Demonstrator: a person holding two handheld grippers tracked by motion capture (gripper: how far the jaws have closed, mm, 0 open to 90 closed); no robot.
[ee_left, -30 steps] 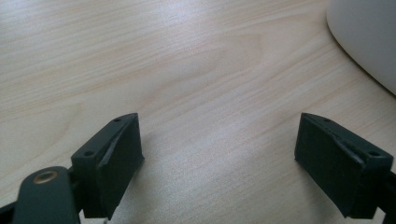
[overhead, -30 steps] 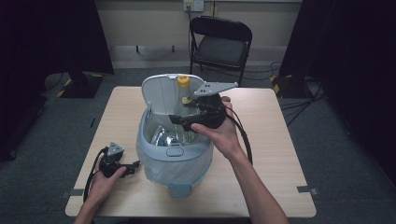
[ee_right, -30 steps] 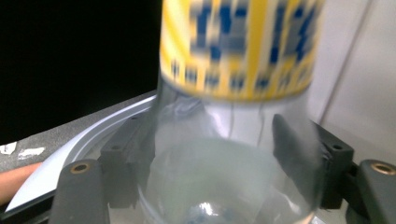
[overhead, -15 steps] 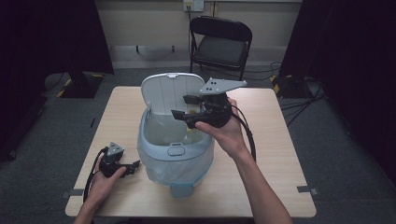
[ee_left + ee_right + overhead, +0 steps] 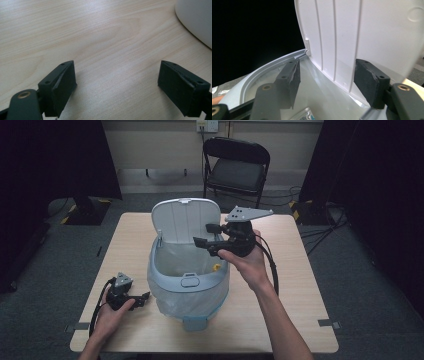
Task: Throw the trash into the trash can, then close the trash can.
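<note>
Where dark curtains flank a folding chair [image 5: 235, 167], pale wooden table [image 5: 300, 285], both grippers [image 5: 206, 234] [image 5: 145, 297] agape, empty.

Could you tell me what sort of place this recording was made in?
Probably a lab or studio set up for recording: black curtains hang at both sides, a lone wooden table stands on grey carpet, and a folding chair and loose cables lie beyond it.

table: light wood table [image 5: 300, 270], square, tape bits at front corners
chair: black folding chair [image 5: 235, 167] behind the far edge, facing the table
floor: grey carpet [image 5: 360, 270], cables [image 5: 325, 227] trailing at right
wall: pale back wall [image 5: 150, 142], outlet plate [image 5: 207, 125] at top
curtains: black drapes [image 5: 50, 160] both sides
light: dim, table brightest
</note>
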